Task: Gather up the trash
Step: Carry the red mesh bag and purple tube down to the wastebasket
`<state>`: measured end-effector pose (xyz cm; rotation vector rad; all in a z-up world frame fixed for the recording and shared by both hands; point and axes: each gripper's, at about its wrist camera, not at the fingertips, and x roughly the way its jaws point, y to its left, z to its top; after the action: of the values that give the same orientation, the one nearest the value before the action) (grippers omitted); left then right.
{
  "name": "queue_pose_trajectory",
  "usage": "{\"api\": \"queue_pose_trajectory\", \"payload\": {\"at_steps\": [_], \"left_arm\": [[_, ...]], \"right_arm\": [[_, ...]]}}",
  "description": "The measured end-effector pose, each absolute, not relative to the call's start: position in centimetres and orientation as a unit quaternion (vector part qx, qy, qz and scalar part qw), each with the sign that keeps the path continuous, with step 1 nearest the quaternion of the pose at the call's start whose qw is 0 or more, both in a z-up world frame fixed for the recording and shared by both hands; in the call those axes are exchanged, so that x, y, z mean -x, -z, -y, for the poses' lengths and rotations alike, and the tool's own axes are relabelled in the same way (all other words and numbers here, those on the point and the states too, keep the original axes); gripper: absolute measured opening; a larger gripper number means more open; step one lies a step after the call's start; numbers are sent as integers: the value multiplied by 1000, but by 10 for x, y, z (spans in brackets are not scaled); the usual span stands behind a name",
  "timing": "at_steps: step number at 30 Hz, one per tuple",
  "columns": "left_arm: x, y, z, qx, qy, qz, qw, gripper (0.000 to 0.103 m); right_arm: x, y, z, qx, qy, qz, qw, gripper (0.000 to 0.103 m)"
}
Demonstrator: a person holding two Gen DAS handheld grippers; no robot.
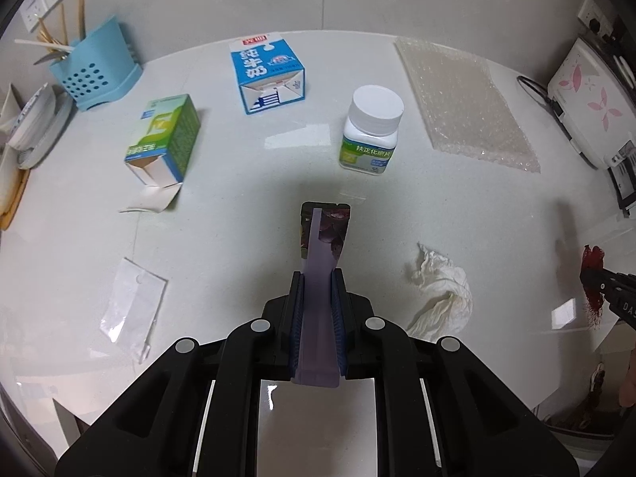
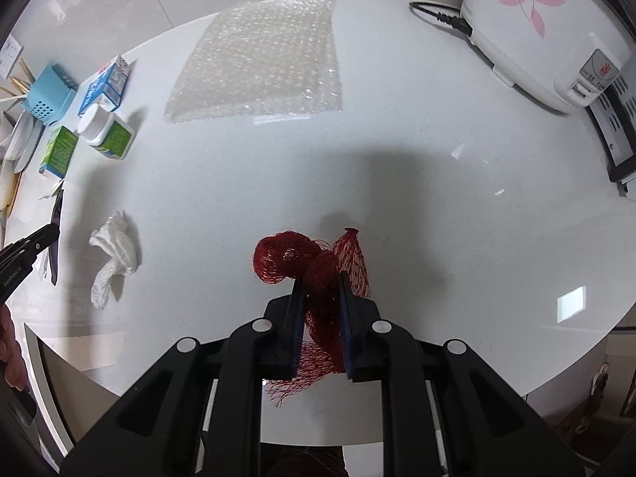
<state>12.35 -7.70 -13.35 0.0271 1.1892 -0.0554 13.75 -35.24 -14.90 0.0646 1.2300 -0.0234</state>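
Observation:
My left gripper [image 1: 318,278] is shut on a purple snack wrapper [image 1: 322,246] and holds it above the white table [image 1: 238,218]. My right gripper [image 2: 321,278] is shut on a red mesh net bag [image 2: 306,258], also above the table. Loose trash lies on the table: a crumpled white tissue [image 1: 441,286], a clear plastic sleeve [image 1: 129,302], a bubble wrap sheet [image 1: 461,99], a blue milk carton [image 1: 266,73], an opened green box [image 1: 167,139] and a white pill bottle [image 1: 369,129]. The right gripper and net show at the right edge of the left wrist view [image 1: 596,278].
A blue utensil holder [image 1: 95,69] and stacked plates [image 1: 35,123] stand at the far left. A white rice cooker [image 2: 544,28] with its cord [image 2: 441,16] stands at the far right, beside a black appliance [image 2: 620,139]. The table's near edge curves below both grippers.

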Motion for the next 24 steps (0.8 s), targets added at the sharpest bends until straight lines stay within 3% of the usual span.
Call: {"api": "queue_pose_trajectory", "payload": {"at_steps": [24], "left_arm": [[-11, 91, 59, -5, 36, -515, 856, 13]], "right_arm": [[-42, 103, 249, 1, -45, -514, 857, 14]]}}
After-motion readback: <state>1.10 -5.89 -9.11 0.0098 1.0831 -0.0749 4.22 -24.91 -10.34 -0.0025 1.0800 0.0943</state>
